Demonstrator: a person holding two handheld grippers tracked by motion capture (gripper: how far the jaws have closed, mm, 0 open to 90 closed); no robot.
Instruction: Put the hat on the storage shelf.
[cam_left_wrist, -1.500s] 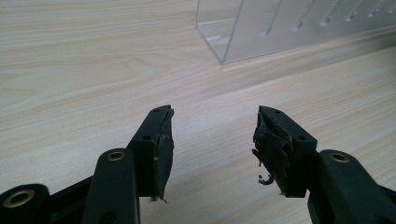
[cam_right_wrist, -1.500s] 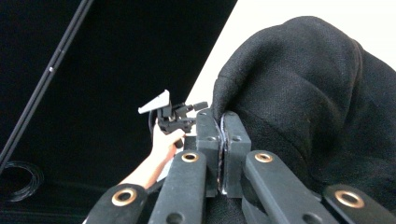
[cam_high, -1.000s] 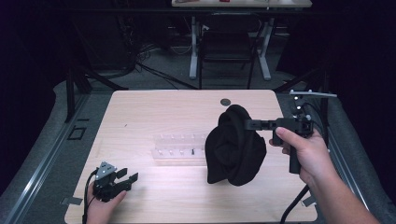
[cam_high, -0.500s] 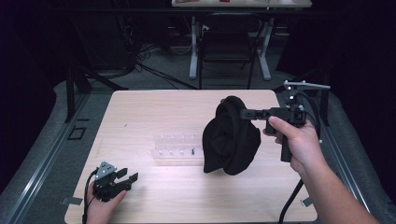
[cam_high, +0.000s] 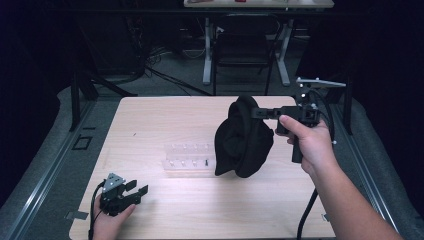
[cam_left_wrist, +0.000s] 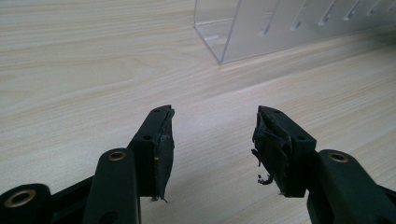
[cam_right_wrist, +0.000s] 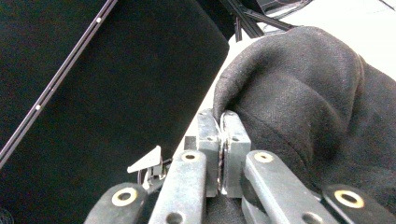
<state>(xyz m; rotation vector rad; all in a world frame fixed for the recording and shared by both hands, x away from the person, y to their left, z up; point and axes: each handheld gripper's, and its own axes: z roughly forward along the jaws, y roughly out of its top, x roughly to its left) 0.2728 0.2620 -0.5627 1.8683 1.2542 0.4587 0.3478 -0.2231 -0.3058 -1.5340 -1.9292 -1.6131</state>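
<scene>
Black cloth (cam_high: 243, 137) hangs bunched in the air above the surface (cam_high: 165, 120), toward three o'clock of its middle, pinched at its top edge by my right claw (cam_high: 256, 113). In the right gripper view that claw's jaws are pressed together on a thin fold of the fabric (cam_right_wrist: 299, 112), and the rest droops free below.

My worry is the grip: it takes only a narrow hem, so I judge a quick swing could let the cloth slide out and drop. The hanging bulk also sits just beside the clear acrylic rack (cam_high: 189, 156), at its three o'clock end, and may already brush it; dragging it across toward nine o'clock could snag the slots or push the rack along the wood.

That rack lies near the centre of the surface. I see a row of slots and one small dark item in a slot at the cloth's end; I cannot tell what it is.

My left claw (cam_high: 136, 190) rests low at seven o'clock, jaws apart with nothing between them, pointing toward the rack's corner (cam_left_wrist: 219, 58).
</scene>
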